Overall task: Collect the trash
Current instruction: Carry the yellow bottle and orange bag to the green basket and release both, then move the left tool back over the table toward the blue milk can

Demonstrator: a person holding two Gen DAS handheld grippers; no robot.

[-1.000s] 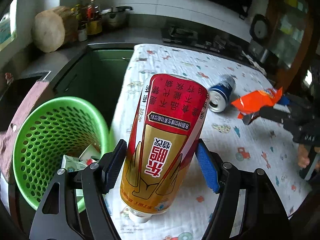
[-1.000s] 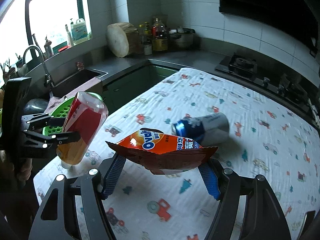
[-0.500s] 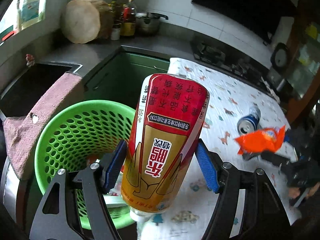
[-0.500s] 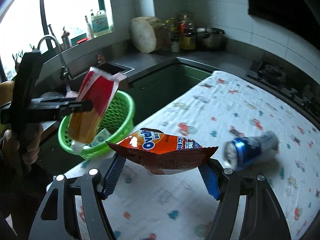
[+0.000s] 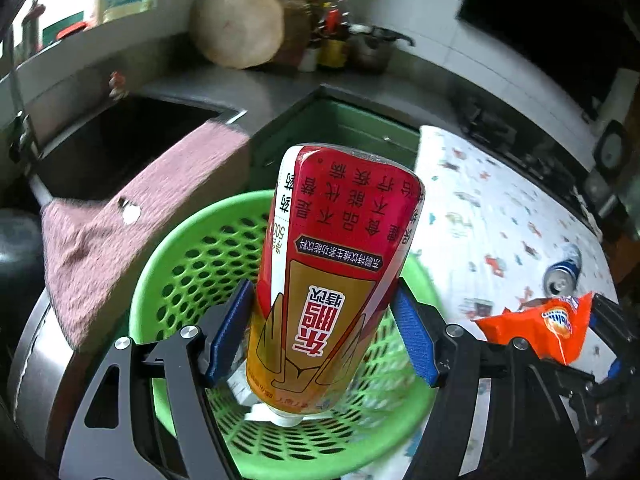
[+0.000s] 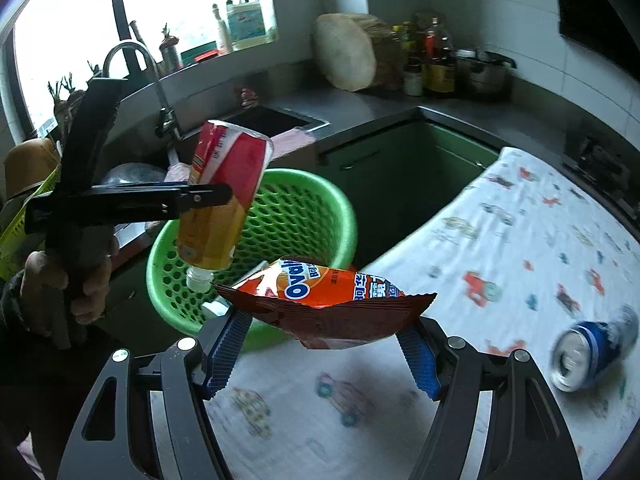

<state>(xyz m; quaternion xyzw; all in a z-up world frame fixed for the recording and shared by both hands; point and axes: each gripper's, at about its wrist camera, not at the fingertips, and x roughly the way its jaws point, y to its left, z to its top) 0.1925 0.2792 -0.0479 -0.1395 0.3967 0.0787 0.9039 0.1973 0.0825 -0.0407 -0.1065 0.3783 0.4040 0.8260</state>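
My left gripper (image 5: 324, 336) is shut on a red and gold drink bottle (image 5: 332, 280), held cap down right over the green perforated basket (image 5: 192, 264). From the right wrist view the same bottle (image 6: 224, 192) hangs above the basket (image 6: 296, 208) beside the table's left edge. My right gripper (image 6: 324, 344) is shut on an orange snack bag (image 6: 328, 300), held flat over the table near the basket. A blue can (image 6: 592, 352) lies on its side on the tablecloth at the right; the left wrist view has the can (image 5: 564, 272) far right.
The table wears a white cloth with cartoon prints (image 6: 520, 248). Behind the basket are a sink (image 5: 120, 144) with a pink towel (image 5: 132, 224) over its rim, a faucet (image 6: 132, 68), a wooden block (image 6: 344, 56), bottles and a pot on the counter.
Both grippers swung left from over the table toward the basket, carrying bottle and bag. The bottle now hangs over the basket; the can has dropped back to the right.
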